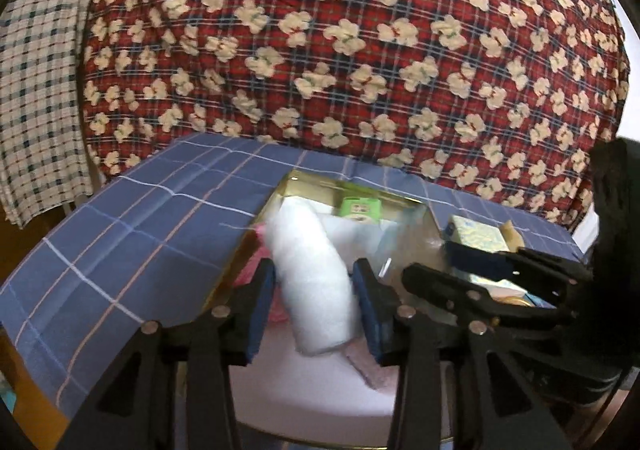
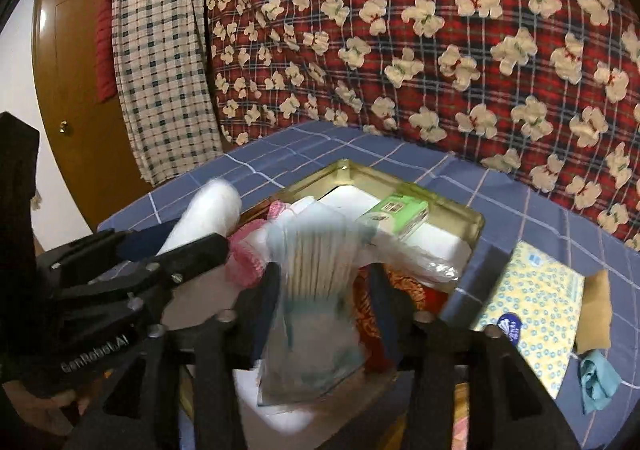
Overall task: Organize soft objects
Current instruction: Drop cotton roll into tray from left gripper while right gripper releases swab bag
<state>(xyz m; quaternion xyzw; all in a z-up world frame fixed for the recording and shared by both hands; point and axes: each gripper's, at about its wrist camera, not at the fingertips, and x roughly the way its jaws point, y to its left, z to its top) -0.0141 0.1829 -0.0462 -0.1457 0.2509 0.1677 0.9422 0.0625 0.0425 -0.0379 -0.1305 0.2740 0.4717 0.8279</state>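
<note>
The white, soft cotton-like roll (image 1: 312, 278) stands tilted between the blue pads of the left gripper (image 1: 314, 290) in the left wrist view, its lower end over the white base of the shallow gold-rimmed metal tin (image 1: 360, 190). The pads flank the roll closely, but blur hides whether they press it, so I cannot tell if it is gripped or let go. Beyond it lies a green-and-white small carton (image 1: 358, 206).

In the right wrist view, the right gripper (image 2: 324, 290) has a clear plastic packet of thin sticks (image 2: 316, 282) between its partly spread jaws, over the same tin; contact is likewise unclear. A yellow patterned tissue pack (image 2: 532, 306) lies outside on the blue checked cloth (image 2: 360, 146).

The step looks like placing both items in the tin. Next calls for freeing them fully and lifting straight away without dragging.
</note>
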